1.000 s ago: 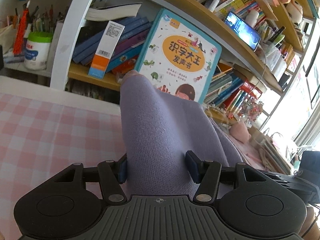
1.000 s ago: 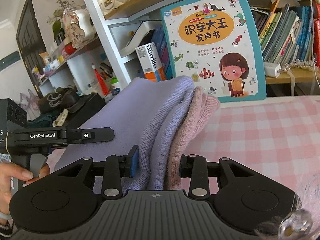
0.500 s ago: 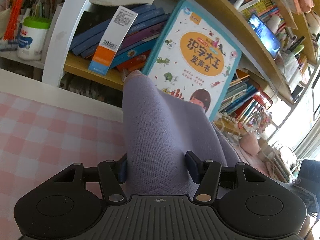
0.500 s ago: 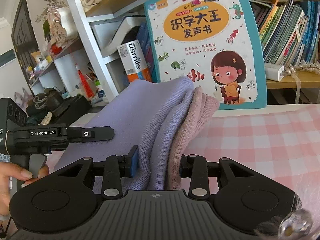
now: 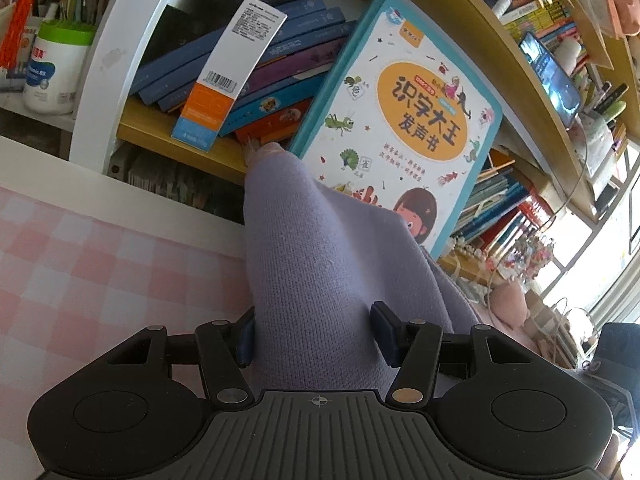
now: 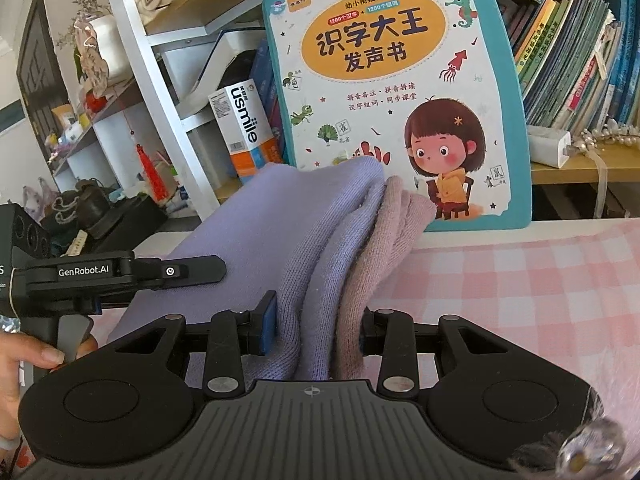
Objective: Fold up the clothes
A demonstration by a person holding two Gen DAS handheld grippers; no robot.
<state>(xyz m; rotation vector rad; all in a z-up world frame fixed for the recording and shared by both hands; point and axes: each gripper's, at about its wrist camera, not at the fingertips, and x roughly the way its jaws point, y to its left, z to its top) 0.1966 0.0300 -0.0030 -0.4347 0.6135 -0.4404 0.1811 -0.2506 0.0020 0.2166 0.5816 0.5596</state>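
Bunching between both tools' pads, lilac knit (image 5: 320, 264) spans left tool (image 5: 314, 334) to right tool (image 6: 318, 330).

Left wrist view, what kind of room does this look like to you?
Probably a home study or child's room: packed bookshelves, a big children's picture book leaning on them, and a pink checked cloth on the surface where the purple knit garment is being folded.

Lilac garment (image 5: 320, 280) matt knit, probably wool; book cover (image 6: 396, 92) glossy card.
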